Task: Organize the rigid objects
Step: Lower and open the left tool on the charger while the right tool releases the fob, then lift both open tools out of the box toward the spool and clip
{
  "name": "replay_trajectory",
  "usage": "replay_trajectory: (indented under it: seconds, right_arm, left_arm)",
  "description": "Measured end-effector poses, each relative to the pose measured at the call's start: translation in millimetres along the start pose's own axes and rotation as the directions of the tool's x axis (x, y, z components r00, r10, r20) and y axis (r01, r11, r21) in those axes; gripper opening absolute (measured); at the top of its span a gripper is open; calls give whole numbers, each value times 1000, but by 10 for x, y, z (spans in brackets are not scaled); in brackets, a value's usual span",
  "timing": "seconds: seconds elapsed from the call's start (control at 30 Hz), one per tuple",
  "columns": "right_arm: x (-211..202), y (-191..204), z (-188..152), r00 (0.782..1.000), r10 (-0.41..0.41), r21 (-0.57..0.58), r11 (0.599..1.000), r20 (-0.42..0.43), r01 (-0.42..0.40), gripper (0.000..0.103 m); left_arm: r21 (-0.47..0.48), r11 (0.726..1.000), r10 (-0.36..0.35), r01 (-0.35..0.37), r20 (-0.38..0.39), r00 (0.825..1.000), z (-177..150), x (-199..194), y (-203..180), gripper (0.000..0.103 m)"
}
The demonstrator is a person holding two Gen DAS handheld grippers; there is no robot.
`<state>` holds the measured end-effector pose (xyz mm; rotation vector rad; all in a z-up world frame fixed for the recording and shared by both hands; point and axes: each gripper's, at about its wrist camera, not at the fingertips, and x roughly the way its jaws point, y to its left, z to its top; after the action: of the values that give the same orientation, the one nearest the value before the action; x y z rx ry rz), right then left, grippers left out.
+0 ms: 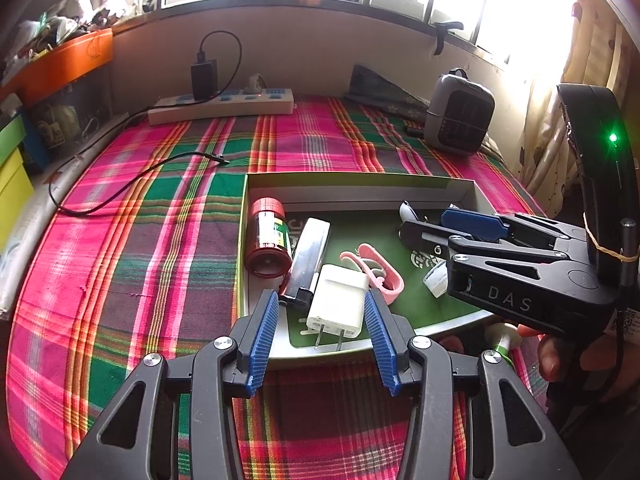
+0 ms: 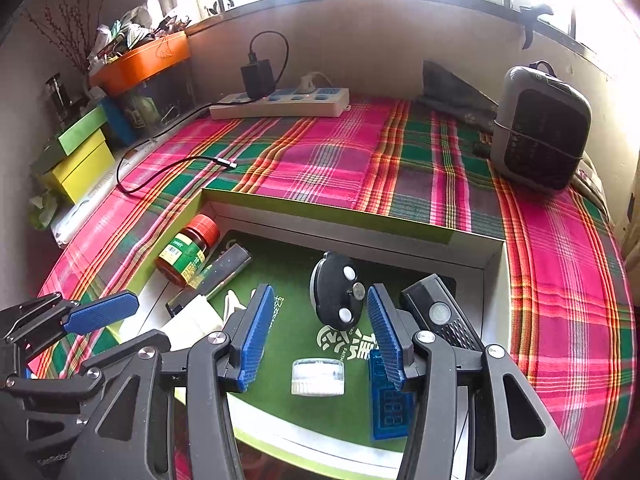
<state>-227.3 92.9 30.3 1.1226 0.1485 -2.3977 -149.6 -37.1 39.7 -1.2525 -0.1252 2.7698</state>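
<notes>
1. Left gripper (image 1: 322, 316): jaws apart, white charger (image 1: 338, 306) between the blue pads, apparently not pressed.
2. Right gripper (image 2: 320, 320): jaws apart, nothing held, above the black round device (image 2: 336, 296) and clear lid (image 2: 318, 376).
3. Green-lined box (image 1: 360, 188) on the plaid cloth (image 1: 140, 240) also holds a red-capped jar (image 1: 268, 240), pink clip (image 1: 376, 272), silver bar (image 1: 308, 256) and blue display module (image 2: 386, 400).
</notes>
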Motion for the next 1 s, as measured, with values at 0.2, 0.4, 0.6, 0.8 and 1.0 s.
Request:
replay_trajectory:
  seconds: [0.2, 0.4, 0.6, 0.8, 1.0]
  right_arm:
    - [-140, 23, -73, 1000, -5, 15, 1000, 11, 5, 50]
    - [-324, 40, -153, 999, -1, 26, 1000, 34, 0, 50]
    - [-474, 74, -245, 999, -9, 39, 999, 50, 7, 50]
    - [-621, 99, -351, 997, -18, 46, 999, 69, 15, 50]
    - [-740, 60, -491, 997, -28, 74, 997, 77, 22, 50]
  left_arm:
    - [-6, 1000, 13, -13, 13, 1000, -54, -131, -9, 44]
    - [-11, 1000, 20, -20, 20, 1000, -135, -244, -8, 44]
    - [-23, 1000, 22, -21, 27, 999, -214, -350, 6, 44]
    - [-40, 999, 23, -22, 29, 999, -301, -431, 46, 44]
    - [-56, 998, 13, -12, 34, 999, -385, -500, 94, 44]
